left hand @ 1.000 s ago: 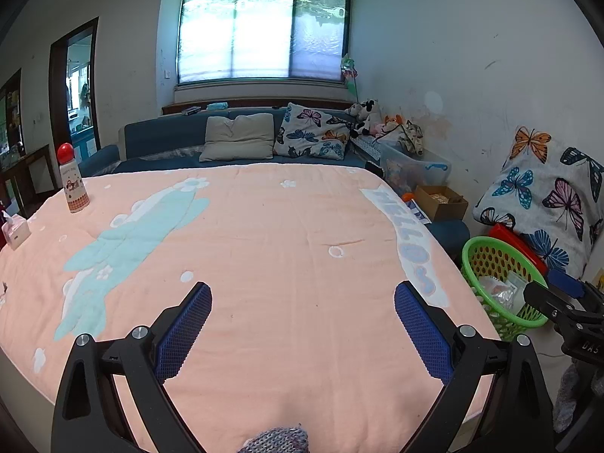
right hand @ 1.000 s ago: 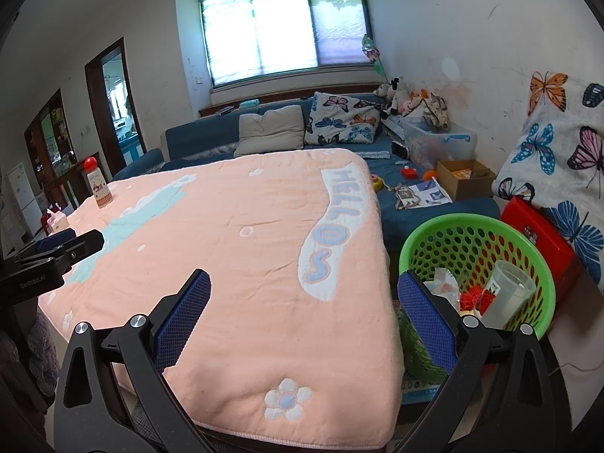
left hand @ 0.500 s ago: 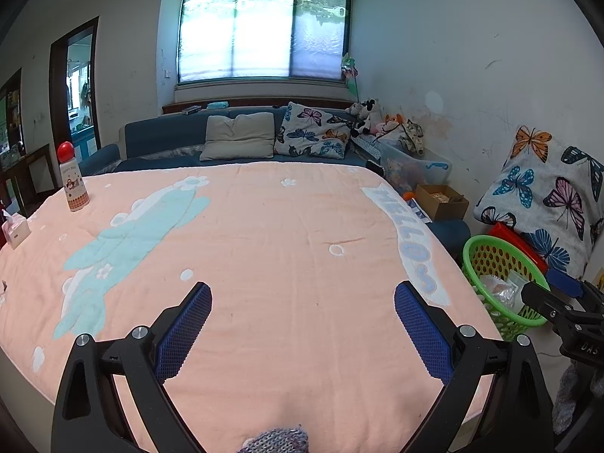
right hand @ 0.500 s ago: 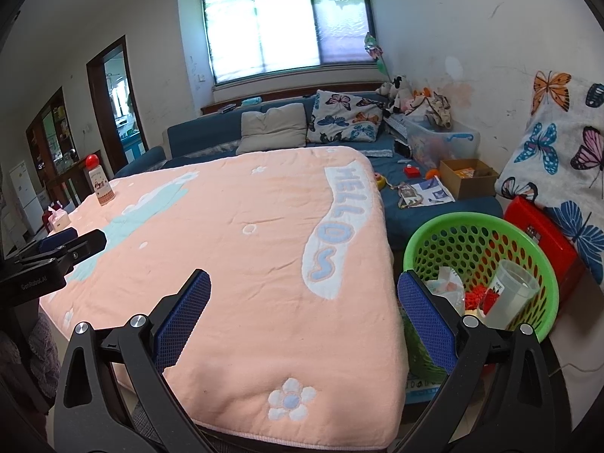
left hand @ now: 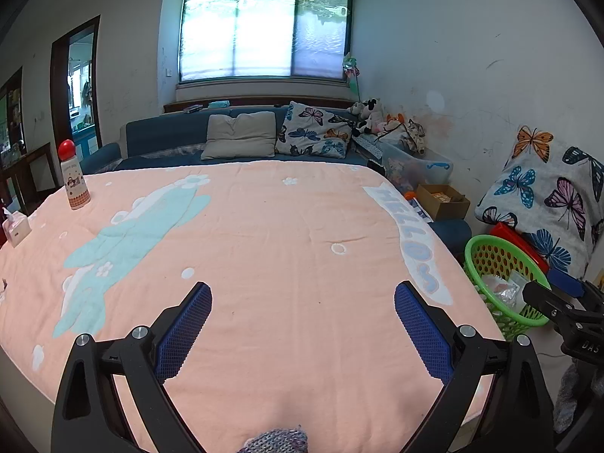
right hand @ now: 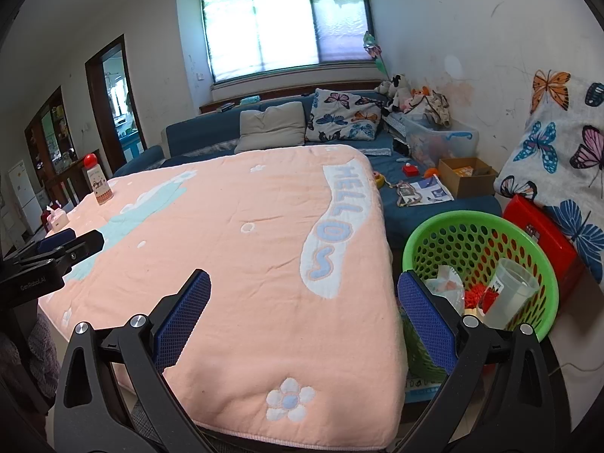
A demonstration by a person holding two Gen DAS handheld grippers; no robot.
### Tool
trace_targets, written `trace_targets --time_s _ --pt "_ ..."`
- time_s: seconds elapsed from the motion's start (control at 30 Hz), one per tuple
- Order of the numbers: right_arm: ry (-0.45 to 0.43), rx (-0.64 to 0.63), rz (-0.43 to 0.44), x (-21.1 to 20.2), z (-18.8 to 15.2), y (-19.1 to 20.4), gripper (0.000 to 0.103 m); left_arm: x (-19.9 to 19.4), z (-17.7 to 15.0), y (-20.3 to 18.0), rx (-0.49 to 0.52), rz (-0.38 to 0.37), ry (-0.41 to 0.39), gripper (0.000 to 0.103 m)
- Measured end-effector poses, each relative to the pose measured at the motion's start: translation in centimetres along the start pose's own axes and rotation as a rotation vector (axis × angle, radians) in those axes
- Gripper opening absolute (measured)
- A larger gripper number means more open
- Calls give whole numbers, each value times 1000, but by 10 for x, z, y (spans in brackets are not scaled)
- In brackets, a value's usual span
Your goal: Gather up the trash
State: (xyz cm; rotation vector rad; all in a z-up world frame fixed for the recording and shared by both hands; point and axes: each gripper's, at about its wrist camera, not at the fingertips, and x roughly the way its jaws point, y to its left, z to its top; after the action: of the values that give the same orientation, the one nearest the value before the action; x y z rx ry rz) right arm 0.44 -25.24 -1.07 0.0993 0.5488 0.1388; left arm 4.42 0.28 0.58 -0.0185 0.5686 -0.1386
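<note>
Blanketed table point(left hand: 287, 234) with bottle point(left hand: 73, 177), tissues point(left hand: 15, 226)

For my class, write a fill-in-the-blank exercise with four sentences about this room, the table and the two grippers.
1. The green basket holding the trash stands on the ____ beside the table.
2. The bottle on the pink cloth has a ____ cap.
3. The word woven into the cloth near the basket reads ____.
4. The left gripper and right gripper both have their fingers ____, holding nothing.

Missing words: floor; red; HELLO; open
</note>
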Motion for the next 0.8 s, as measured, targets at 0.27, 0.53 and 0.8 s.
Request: trace_targets --time_s 0.27,0.53,0.8 --pt "1 -1 -1 0 -1 0 99 2 -2 2 -5 4 0 94" --pt "3 1 1 1 0 0 99 3 -3 3 -3 2 3 94" --pt "5 1 1 2 0 1 98 4 -6 4 0 3 1 94"
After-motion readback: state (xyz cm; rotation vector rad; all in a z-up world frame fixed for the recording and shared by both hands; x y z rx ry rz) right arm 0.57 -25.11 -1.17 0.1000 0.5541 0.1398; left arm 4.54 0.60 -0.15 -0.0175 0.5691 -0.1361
